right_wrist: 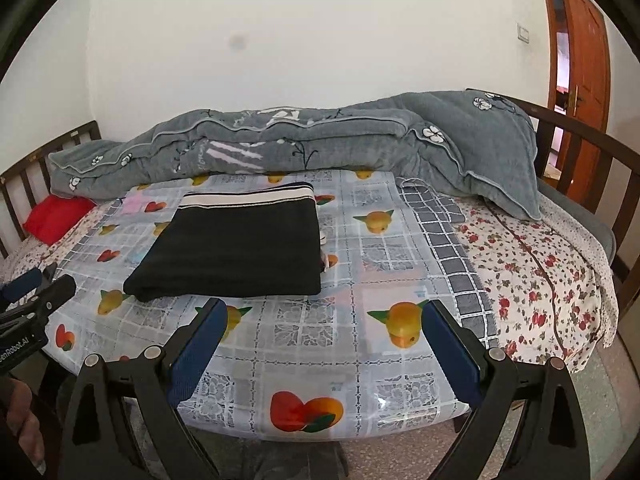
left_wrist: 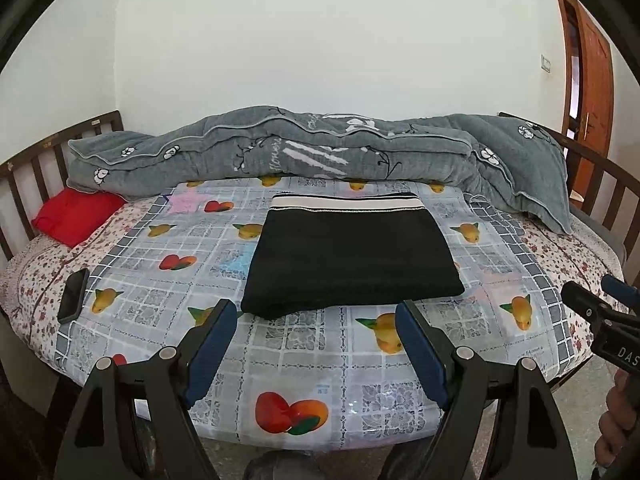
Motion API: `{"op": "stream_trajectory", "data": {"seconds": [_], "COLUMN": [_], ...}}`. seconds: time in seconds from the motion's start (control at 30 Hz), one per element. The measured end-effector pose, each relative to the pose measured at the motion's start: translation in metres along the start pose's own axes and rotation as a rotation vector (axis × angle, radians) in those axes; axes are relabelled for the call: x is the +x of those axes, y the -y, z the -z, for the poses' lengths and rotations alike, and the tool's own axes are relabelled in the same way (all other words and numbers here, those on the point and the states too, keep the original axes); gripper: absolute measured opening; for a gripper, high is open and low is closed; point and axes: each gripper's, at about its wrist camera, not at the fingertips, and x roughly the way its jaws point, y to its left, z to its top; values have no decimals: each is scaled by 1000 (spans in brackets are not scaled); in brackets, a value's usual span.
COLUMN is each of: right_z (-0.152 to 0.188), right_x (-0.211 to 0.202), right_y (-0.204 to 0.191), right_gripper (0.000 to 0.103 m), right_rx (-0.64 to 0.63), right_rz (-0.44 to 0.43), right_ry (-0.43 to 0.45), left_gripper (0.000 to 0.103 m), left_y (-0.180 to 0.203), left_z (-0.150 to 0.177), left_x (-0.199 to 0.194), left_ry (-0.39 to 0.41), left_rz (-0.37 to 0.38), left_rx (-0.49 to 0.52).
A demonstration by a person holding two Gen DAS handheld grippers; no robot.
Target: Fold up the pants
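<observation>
A: Against the white wall [left_wrist: 320,40], what takes up the most room?

B: The bed [left_wrist: 576,264], with slatted wooden rails at both ends. A grey quilt [left_wrist: 312,152] with white flowers is heaped along the far side of the bed, by the wall.

A: And on the bed itself?

B: A glossy cover [left_wrist: 320,360] printed with fruit and grey squares lies over a floral sheet [right_wrist: 532,280]. The pants [left_wrist: 348,256] sit in the middle of the bed, nearer than the quilt. They are black, folded into a flat rectangle, with a white-striped waistband on the edge toward the quilt.

A: Anything smaller?

B: A red cushion [left_wrist: 74,216] at the left end of the bed, tucked under the quilt's corner. A dark phone [left_wrist: 73,295] lies on the sheet nearer than the cushion, well apart from the pants. A brown door [right_wrist: 580,40] stands past the right end of the bed.

A: The tools?

B: The left hand-held gripper [left_wrist: 316,312] hangs over the near side of the bed, just short of the pants, released, blue pads spread wide with nothing between them. The right hand-held gripper [right_wrist: 320,314] is likewise released and empty, also short of the pants.
</observation>
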Motion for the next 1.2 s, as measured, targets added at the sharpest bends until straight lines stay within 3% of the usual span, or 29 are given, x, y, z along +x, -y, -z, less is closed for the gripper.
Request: {"op": "stream_trajectory", "data": {"seconds": [1.2], "right_z": [0], "right_x": [-5], "right_y": [-3], "right_gripper": [96], "right_rx": [-9], "right_rz": [-7], "right_ry": [15], "left_gripper": [80], "left_y": [-7], "left_z": [3], "left_x": [-3], "left_ry": [4], "left_rz": [-6], "left_rx": [-8]}}
